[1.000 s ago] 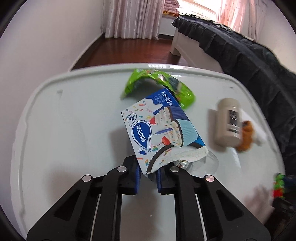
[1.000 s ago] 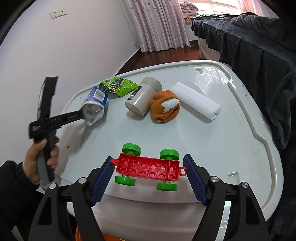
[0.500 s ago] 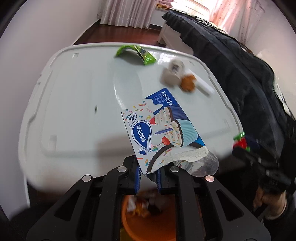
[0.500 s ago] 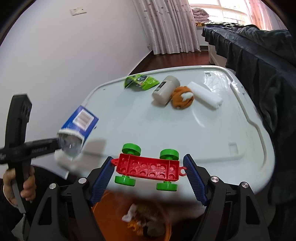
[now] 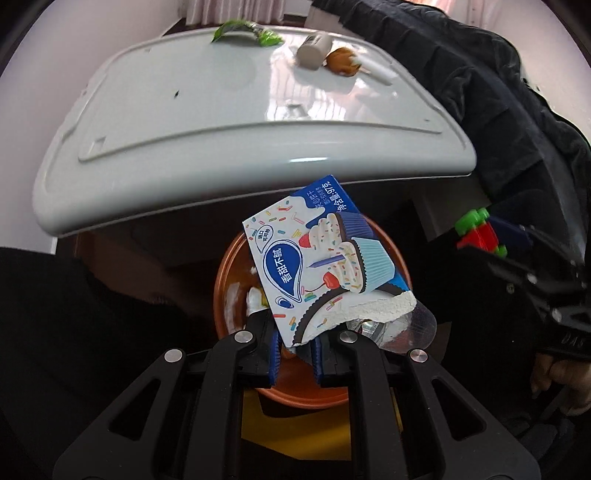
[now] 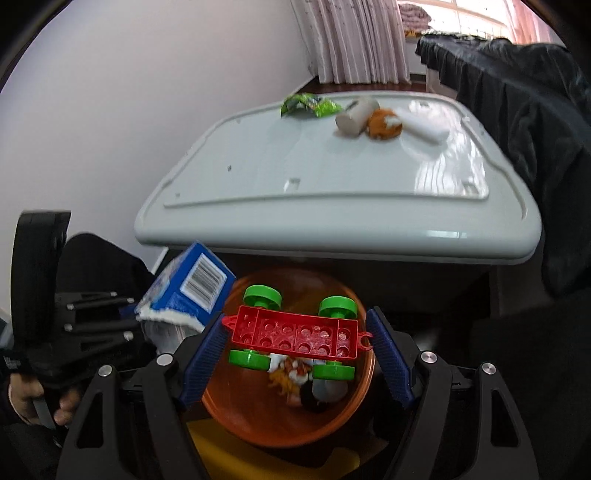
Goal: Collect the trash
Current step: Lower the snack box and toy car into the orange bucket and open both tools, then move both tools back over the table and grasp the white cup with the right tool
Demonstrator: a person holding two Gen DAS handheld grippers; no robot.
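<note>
My left gripper (image 5: 294, 349) is shut on a torn blue and white cookie box (image 5: 321, 262) and holds it over an orange bin (image 5: 221, 280) below the table's front edge. The box also shows in the right wrist view (image 6: 188, 286), at the bin's left rim. My right gripper (image 6: 295, 350) is shut on a red toy car with green wheels (image 6: 295, 334) and holds it over the same orange bin (image 6: 258, 413), which has trash inside. A green wrapper (image 5: 245, 31) (image 6: 308, 103) lies at the table's far edge.
On the white table (image 6: 332, 177) sit a beige bottle (image 6: 354, 116), a brown soft toy (image 6: 384, 123) and a white roll (image 6: 424, 127). Dark cloth (image 6: 524, 103) hangs on the right. A yellow object (image 5: 317, 428) lies under the bin.
Both grippers have pulled back off the table and down, carrying the cookie box and the toy car to above the orange bin. Both stay shut on their loads.
</note>
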